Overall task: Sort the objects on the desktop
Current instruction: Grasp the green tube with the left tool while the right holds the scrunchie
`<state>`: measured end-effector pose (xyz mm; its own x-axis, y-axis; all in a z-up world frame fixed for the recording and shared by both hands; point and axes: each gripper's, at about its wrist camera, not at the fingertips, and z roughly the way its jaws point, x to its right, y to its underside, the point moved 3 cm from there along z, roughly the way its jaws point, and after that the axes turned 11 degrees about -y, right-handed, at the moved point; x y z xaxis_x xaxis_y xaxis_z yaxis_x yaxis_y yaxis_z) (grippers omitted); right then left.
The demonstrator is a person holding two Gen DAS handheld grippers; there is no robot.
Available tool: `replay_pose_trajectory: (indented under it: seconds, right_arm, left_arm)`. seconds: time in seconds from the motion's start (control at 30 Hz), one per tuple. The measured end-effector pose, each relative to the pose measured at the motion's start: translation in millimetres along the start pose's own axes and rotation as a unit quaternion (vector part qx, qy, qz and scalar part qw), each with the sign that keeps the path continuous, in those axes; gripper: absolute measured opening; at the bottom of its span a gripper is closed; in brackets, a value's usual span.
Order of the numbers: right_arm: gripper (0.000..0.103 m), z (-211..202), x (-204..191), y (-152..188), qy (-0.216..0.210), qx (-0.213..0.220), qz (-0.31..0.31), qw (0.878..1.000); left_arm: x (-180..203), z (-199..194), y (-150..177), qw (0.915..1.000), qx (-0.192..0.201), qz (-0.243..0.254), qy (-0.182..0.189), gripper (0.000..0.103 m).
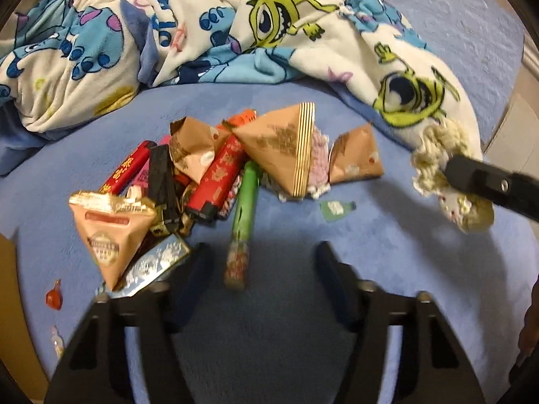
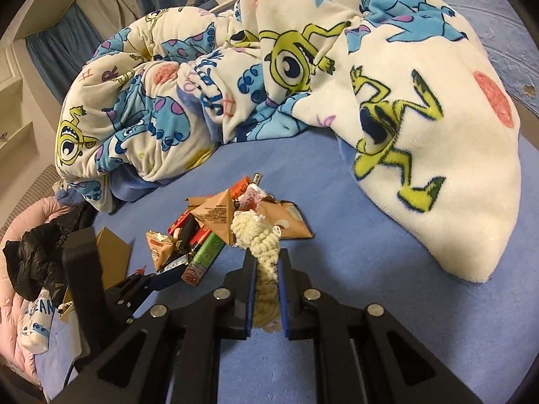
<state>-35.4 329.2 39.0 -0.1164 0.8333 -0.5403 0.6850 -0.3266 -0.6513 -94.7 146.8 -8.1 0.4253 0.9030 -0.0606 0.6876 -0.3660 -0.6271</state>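
A pile of small items lies on the blue bed sheet [image 1: 269, 320]: brown triangular packets [image 1: 283, 148], red lighters [image 1: 219, 175], a black lighter [image 1: 163, 181], a green tube [image 1: 244, 208] and a silver foil pack [image 1: 151, 264]. My left gripper [image 1: 261, 266] is open, just before the green tube's near end. My right gripper [image 2: 266, 256] is shut on a cream crocheted piece [image 2: 259, 239] and holds it above the sheet, right of the pile; it shows in the left wrist view [image 1: 451, 188] too. A pink crocheted piece [image 1: 320, 155] lies under the packets.
A crumpled cartoon blanket [image 1: 202, 33] lies behind the pile and runs down its right side [image 2: 421, 134]. A small green scrap [image 1: 337, 208] and a red candy [image 1: 54, 298] lie loose on the sheet. Cardboard [image 2: 111, 252] and black clothing [image 2: 33, 262] lie at the left.
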Motion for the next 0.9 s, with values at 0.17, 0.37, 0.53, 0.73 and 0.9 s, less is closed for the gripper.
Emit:
replay_pose_trajectory:
  seconds: [0.17,0.37,0.53,0.73,0.9]
  right_arm:
    - [0.011,-6.5,3.5,-4.1,-0.002,0.011,0.006,1.0]
    - [0.011,-10.3,5.0,-5.7,-0.003,0.015,0.008,1.0]
    - [0.011,-12.5,-2.3,-7.9,-0.006,0.018,0.0,1.0]
    - [0.011,-6.3,-16.2,-2.7,-0.008,0.007,-0.015,1.0]
    - [0.011,1.9,-37.5,1.4,-0.019,-0.006,-0.038,0.999]
  left_arm:
    - [-7.4,1.8,0.7,0.9997,-0.001,-0.025,0.001,0.011]
    - [-4.4,-9.3,3.6,0.9998,0.007,-0.018,0.004,0.011]
    - [-5.7,-28.3,2.2,0.9995,0.021,-0.023,0.002,0.011]
    - [-11.0,-47.3,-0.1,0.9989,0.034,-0.031,-0.011,0.011]
    - [-27.7,-62.6,-2.1,0.9975,0.047,-0.051,-0.015,0.011]
